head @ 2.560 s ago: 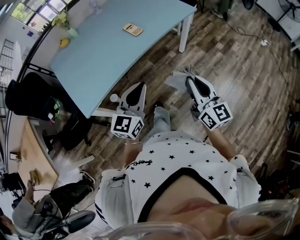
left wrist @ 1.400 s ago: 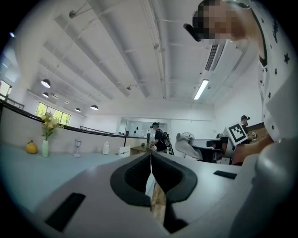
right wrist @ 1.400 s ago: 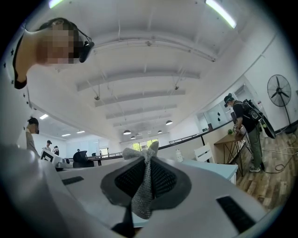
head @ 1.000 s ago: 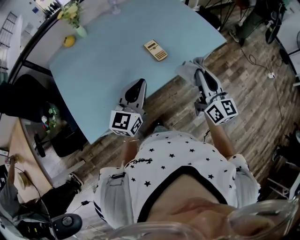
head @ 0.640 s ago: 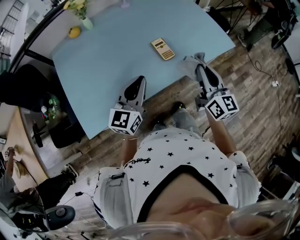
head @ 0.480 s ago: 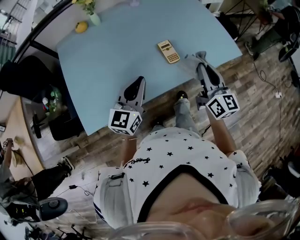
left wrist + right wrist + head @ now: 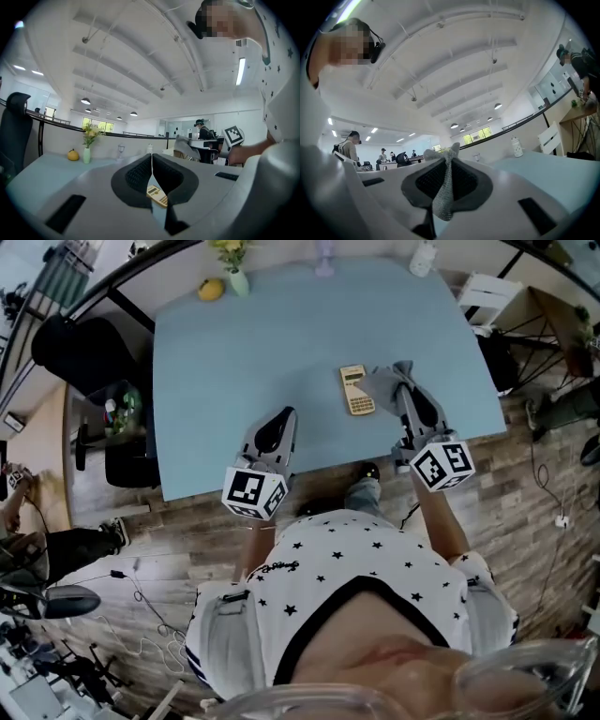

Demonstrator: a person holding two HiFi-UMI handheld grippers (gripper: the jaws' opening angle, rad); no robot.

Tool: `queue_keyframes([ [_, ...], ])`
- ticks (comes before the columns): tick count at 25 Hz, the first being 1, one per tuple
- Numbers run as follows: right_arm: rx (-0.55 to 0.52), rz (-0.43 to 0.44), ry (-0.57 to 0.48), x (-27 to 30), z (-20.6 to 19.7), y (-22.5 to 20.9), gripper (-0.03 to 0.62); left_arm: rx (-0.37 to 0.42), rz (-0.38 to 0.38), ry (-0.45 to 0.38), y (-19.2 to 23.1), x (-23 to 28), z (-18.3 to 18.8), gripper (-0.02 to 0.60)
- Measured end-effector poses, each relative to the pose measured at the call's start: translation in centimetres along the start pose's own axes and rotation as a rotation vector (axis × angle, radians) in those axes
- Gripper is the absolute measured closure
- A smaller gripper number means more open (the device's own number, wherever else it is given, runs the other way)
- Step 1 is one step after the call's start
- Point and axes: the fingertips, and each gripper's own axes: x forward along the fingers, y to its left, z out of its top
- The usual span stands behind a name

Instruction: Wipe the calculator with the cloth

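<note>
A tan calculator (image 7: 356,390) lies flat on the light blue table (image 7: 253,343), near its front right part. My right gripper (image 7: 404,381) is shut on a grey cloth (image 7: 382,385), which bunches out past the tips just right of the calculator. In the right gripper view the cloth (image 7: 444,190) hangs pinched between the dark pads. My left gripper (image 7: 287,418) is shut and holds nothing, over the table's front edge, left of the calculator. The left gripper view shows the calculator (image 7: 157,196) below its closed tips (image 7: 152,161).
At the table's far edge stand a vase with flowers (image 7: 234,268), a yellow fruit (image 7: 210,289), a small glass (image 7: 324,259) and a white jar (image 7: 424,259). A black chair (image 7: 84,352) sits left of the table. Wood floor lies under me, with cables at the left.
I have come up to the table: it and the calculator now sit square in front of me. Both grippers now reach over the table, the cloth beside the calculator.
</note>
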Motion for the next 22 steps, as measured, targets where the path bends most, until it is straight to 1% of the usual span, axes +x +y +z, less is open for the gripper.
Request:
queue_keyframes([
  [5, 0.021, 0.059, 0.016, 2.3, 0.1, -2.6, 0.562, 0.005, 0.053, 0.013, 0.2, 3.1, -0.2, 0.551],
  [10, 0.029, 0.13, 0.052, 4.5, 0.2, -4.8, 0.562, 0.013, 0.11, -0.008, -0.3, 5.8, 0.6, 0.551],
  [15, 0.032, 0.207, 0.099, 6.4, -0.2, -6.5, 0.562, -0.019, 0.176, -0.005, -1.0, 7.3, 0.7, 0.551],
  [18, 0.039, 0.25, 0.129, 7.3, -0.8, -7.2, 0.562, -0.007, 0.234, 0.006, -1.4, 7.7, 0.6, 0.551],
  [22, 0.038, 0.307, 0.173, 8.3, -2.1, -7.6, 0.562, -0.017, 0.292, 0.003, -1.9, 7.9, 0.3, 0.551],
])
